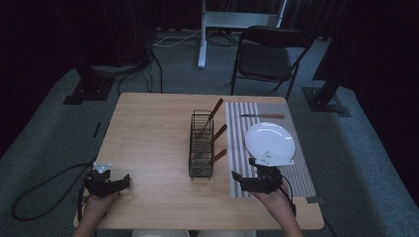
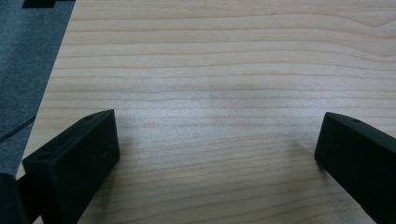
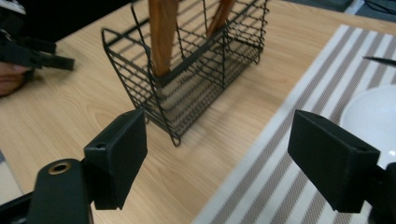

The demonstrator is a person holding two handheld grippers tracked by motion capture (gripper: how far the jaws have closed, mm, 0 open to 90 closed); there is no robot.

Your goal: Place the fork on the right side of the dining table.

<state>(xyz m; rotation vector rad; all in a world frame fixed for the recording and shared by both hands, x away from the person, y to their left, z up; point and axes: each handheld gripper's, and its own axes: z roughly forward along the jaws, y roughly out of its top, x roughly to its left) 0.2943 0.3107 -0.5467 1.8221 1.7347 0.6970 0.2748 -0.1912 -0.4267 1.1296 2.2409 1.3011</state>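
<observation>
On the wooden table (image 1: 153, 143) stands one black wire caddy (image 1: 201, 144) with three compartments in a row, and three wooden-handled utensils lean out of it, one per compartment: the far handle (image 1: 215, 109), the middle handle (image 1: 219, 133) and the near handle (image 1: 218, 156). Just right of the caddy lies one striped placemat (image 1: 301, 170), bearing one white plate (image 1: 270, 139) and, beyond the plate, one knife (image 1: 263, 116) lying crosswise. Two grippers are in hand. The right gripper (image 1: 246, 180) sits at the near edge of the placemat, just beside the caddy's near end, aimed at it; in the right gripper view its jaws stand wide apart with nothing between them, the near handle (image 3: 163, 35) rising straight ahead in the caddy (image 3: 196, 70). The left gripper (image 1: 118, 181) rests at the table's near left corner, well apart from the caddy, its jaws likewise spread over bare wood (image 2: 215, 93). One folding chair (image 1: 269, 54) stands beyond the table.
</observation>
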